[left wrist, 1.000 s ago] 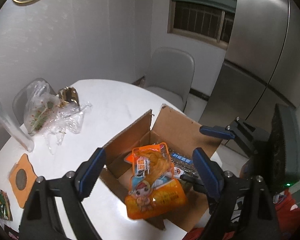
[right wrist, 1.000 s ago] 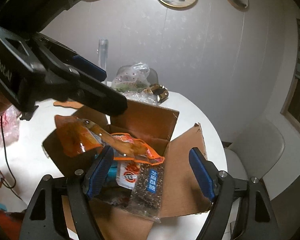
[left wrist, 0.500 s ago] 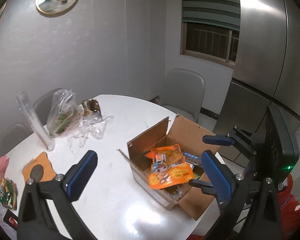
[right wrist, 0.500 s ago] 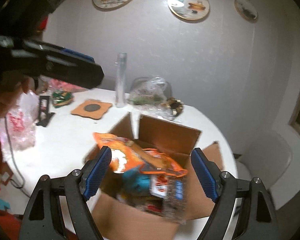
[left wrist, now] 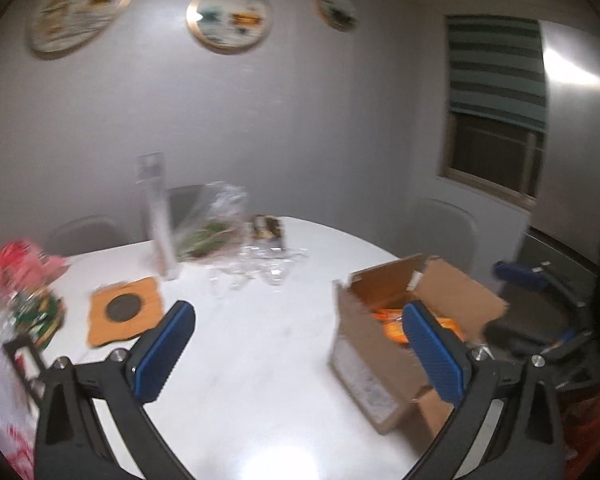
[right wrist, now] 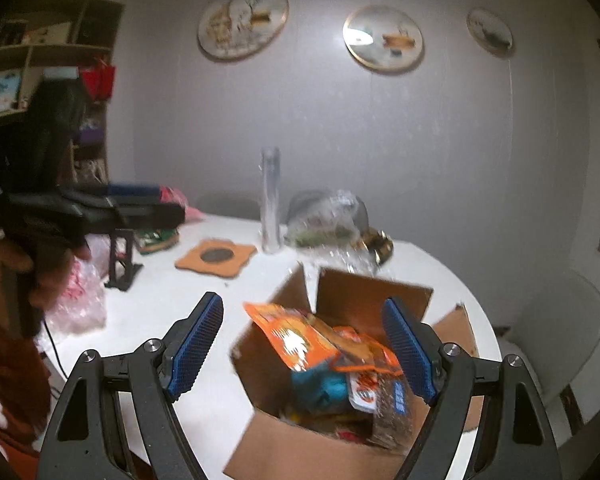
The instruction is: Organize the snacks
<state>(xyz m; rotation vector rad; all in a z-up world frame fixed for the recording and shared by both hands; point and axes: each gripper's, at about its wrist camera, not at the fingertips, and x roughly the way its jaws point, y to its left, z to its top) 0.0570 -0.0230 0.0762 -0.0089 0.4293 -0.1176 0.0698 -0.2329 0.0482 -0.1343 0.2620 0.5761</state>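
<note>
With nothing between the blue pads (left wrist: 162, 352), standing spread wide and empty over bare white table (left wrist: 260, 360): left gripper (left wrist: 296, 354). Hanging released likewise, pads gaping around the view of the open cardboard box (right wrist: 364, 296): right gripper (right wrist: 304, 350), clasping nothing. Lying piled inside that box: orange snack packets (right wrist: 296, 336), printing too blurred for reading, with loose snacks (left wrist: 36, 316) waiting at the table's far left edge.

Pale wall (right wrist: 380, 152) with three round plates (right wrist: 383, 38), striped window blind (left wrist: 496, 68), white oval table (left wrist: 260, 344), pale chairs (left wrist: 444, 228).
</note>
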